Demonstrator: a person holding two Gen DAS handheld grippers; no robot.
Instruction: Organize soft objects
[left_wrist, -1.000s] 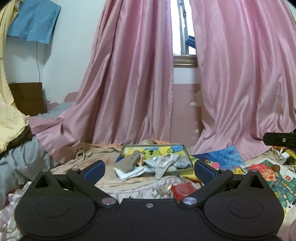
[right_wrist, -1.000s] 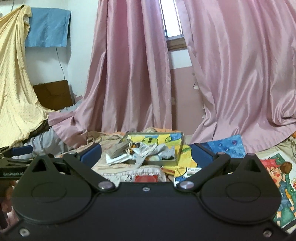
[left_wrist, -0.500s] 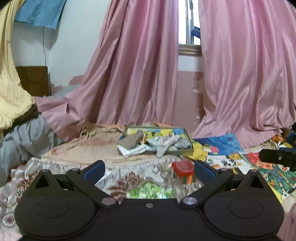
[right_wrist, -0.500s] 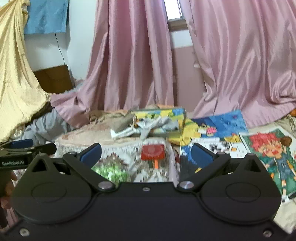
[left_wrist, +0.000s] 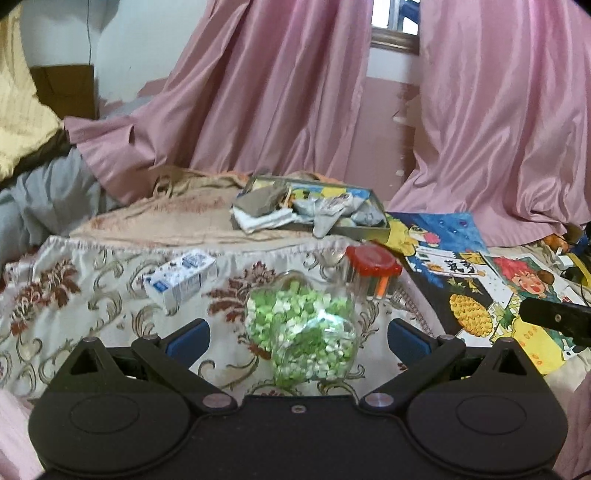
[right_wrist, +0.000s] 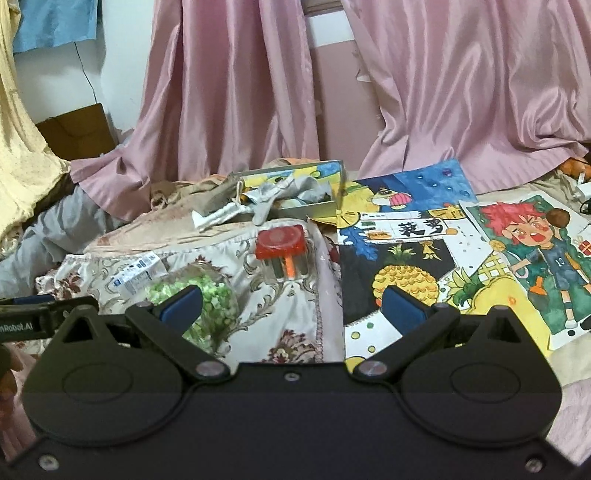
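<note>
Several soft cloths lie in and over a shallow grey tray (left_wrist: 369, 230) (right_wrist: 332, 206) at the back of the bed: a brown-grey piece (left_wrist: 260, 201), a white piece (left_wrist: 262, 219) hanging over the left rim, and pale grey socks (left_wrist: 325, 210) (right_wrist: 269, 194). My left gripper (left_wrist: 298, 339) is open, well short of the tray, with nothing between its fingers. My right gripper (right_wrist: 291, 304) is also open and empty, over the patterned cloth. Each gripper shows at the edge of the other's view.
A glass jar of green paper bits (left_wrist: 303, 328) (right_wrist: 210, 295) lies just ahead of the left gripper. Behind it stand a clear jar with a red lid (left_wrist: 373, 266) (right_wrist: 282, 251) and a small carton (left_wrist: 181, 280). Colourful posters (right_wrist: 413, 236) lie at right. Pink curtains (left_wrist: 258, 92) hang behind.
Both views have tilted downward. The jar of green bits, the red-lidded jar and the carton have come into sight below the tray. Both grippers stayed open.
</note>
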